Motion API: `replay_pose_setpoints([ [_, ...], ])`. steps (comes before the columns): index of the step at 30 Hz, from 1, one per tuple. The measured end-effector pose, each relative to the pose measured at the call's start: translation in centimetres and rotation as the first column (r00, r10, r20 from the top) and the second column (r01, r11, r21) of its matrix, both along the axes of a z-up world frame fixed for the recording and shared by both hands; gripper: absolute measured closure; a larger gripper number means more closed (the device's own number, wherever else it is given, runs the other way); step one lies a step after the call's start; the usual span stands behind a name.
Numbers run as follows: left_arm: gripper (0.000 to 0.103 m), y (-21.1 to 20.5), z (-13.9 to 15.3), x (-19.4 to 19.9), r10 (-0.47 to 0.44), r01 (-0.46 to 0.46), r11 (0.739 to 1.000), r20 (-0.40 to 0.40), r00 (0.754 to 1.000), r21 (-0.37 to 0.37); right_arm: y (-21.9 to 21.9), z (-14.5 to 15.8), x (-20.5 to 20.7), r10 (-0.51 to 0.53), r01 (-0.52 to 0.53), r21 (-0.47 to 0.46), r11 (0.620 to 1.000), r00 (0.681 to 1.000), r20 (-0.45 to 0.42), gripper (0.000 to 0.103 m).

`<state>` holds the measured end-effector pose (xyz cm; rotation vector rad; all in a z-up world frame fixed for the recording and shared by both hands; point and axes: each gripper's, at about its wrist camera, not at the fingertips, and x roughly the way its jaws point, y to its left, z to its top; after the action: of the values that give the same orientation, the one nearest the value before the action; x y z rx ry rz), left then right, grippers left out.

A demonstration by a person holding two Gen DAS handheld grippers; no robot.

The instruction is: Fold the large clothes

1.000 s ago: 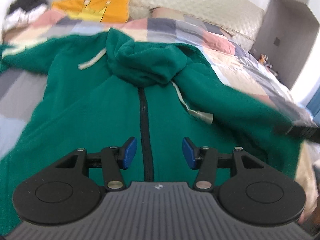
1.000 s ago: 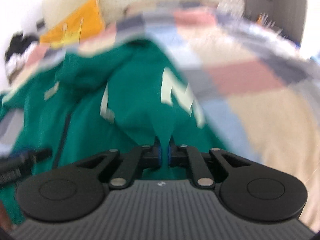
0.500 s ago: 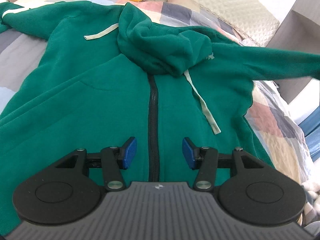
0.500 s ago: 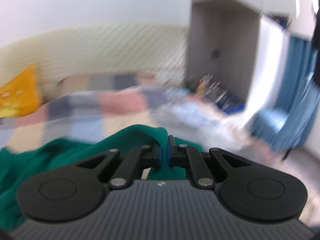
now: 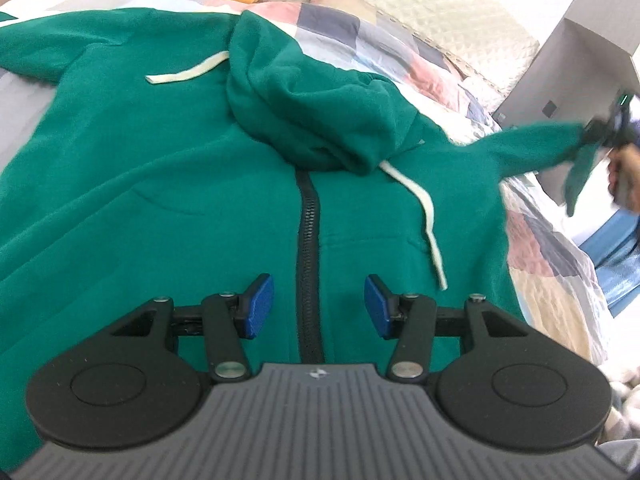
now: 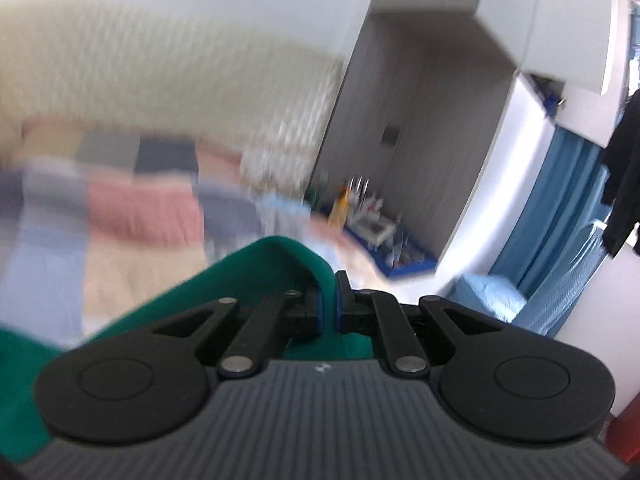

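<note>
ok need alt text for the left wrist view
A green zip hoodie lies front-up on a patchwork bedspread, the open left gripper hovering over its zipper. At far right, the right gripper holds one sleeve stretched out sideways.

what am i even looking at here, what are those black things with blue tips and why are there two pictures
Those are two hand-held grippers; a person carries one in each hand, and each has a wide-angle camera looking along its two fingers. So each picture is one gripper's own view.

In the left one, the left gripper hangs open, holding nothing, above a green hoodie spread zip-up on a patchwork bedspread. At the far right you can see the other gripper in the person's hand, holding the hoodie's sleeve out to the side.

The right view is blurred, but shows that gripper shut on the sleeve's green fabric, facing a wardrobe and blue curtain.
</note>
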<state>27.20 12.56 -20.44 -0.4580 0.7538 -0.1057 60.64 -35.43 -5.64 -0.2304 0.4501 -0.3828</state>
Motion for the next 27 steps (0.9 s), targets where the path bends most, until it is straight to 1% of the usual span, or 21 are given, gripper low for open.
replay_pose_setpoints([
  [2,0.047,-0.1,-0.3,0.4,-0.008,0.008,1.000,-0.005,1.000,0.002,-0.9,-4.0,0.4,0.033,-0.032,0.024,0.999,0.998,-0.058,0.094],
  [4,0.047,0.1,-0.6,0.8,-0.012,0.012,1.000,-0.012,1.000,-0.003,-1.4,-8.1,-0.1,0.081,-0.080,0.016,0.997,0.990,-0.112,0.093],
  [6,0.047,-0.2,-0.5,0.8,-0.010,0.010,1.000,-0.012,1.000,-0.006,-1.1,-11.1,-1.1,0.145,-0.148,-0.008,0.989,0.979,-0.144,0.093],
  [8,0.047,-0.2,-0.6,1.1,-0.008,0.008,1.000,-0.011,1.000,-0.013,-0.9,-13.6,-2.6,0.227,-0.228,0.012,0.974,0.961,-0.159,0.092],
  [9,0.047,-0.2,-0.6,1.2,-0.007,0.007,1.000,-0.011,1.000,-0.018,-0.8,-14.4,-3.1,0.260,-0.257,0.041,0.966,0.951,-0.166,0.092],
  [11,0.047,-0.3,-0.6,0.7,-0.002,0.002,1.000,-0.012,1.000,-0.026,0.3,-15.8,-4.4,0.351,-0.337,0.105,0.936,0.920,-0.172,0.092],
  [13,0.047,-0.3,-0.7,0.7,0.003,-0.004,1.000,-0.014,1.000,-0.029,1.9,-16.4,-5.8,0.431,-0.417,0.114,0.902,0.887,-0.164,0.091],
  [16,0.047,-0.4,-0.7,0.7,0.009,-0.010,1.000,-0.014,1.000,-0.018,3.7,-16.2,-7.4,0.508,-0.489,0.145,0.860,0.849,-0.147,0.091],
  [18,0.047,-0.5,-0.6,0.7,0.013,-0.013,1.000,-0.013,1.000,-0.011,4.9,-16.0,-8.7,0.570,-0.541,0.198,0.817,0.809,-0.144,0.088],
  [19,0.047,-0.6,-0.6,0.7,0.015,-0.015,1.000,-0.013,1.000,-0.007,5.5,-16.0,-9.2,0.606,-0.568,0.230,0.790,0.780,-0.156,0.084],
  [20,0.047,-0.7,-0.6,0.7,0.018,-0.018,1.000,-0.012,1.000,-0.003,6.1,-16.2,-9.6,0.628,-0.586,0.242,0.773,0.759,-0.169,0.083],
  [21,0.047,-0.8,-0.6,0.6,0.020,-0.020,1.000,-0.011,1.000,-0.001,6.7,-16.4,-10.1,0.640,-0.600,0.232,0.766,0.747,-0.180,0.080],
  [22,0.047,-0.8,-0.6,0.6,0.023,-0.023,1.000,-0.011,1.000,0.000,7.3,-16.5,-10.6,0.646,-0.609,0.220,0.762,0.740,-0.189,0.072],
  [23,0.047,-0.8,-0.6,0.6,0.026,-0.026,1.000,-0.010,1.000,0.002,7.6,-16.5,-10.9,0.650,-0.614,0.220,0.758,0.737,-0.187,0.057],
  [24,0.047,-0.9,-0.6,0.6,0.028,-0.028,1.000,-0.010,1.000,0.004,7.6,-16.4,-11.2,0.654,-0.615,0.231,0.754,0.736,-0.175,0.050],
  [25,0.047,-1.0,-0.7,0.5,0.030,-0.030,1.000,-0.010,1.000,0.006,7.4,-16.3,-11.6,0.653,-0.609,0.253,0.752,0.742,-0.154,0.036],
  [26,0.047,-1.0,-0.7,0.5,0.032,-0.032,0.999,-0.009,0.999,0.014,7.0,-16.1,-12.4,0.644,-0.594,0.286,0.752,0.755,-0.123,0.029],
  [27,0.047,-1.1,-0.7,0.5,0.034,-0.034,0.999,-0.007,0.999,0.021,6.6,-16.1,-13.0,0.637,-0.581,0.322,0.747,0.765,-0.097,0.029],
])
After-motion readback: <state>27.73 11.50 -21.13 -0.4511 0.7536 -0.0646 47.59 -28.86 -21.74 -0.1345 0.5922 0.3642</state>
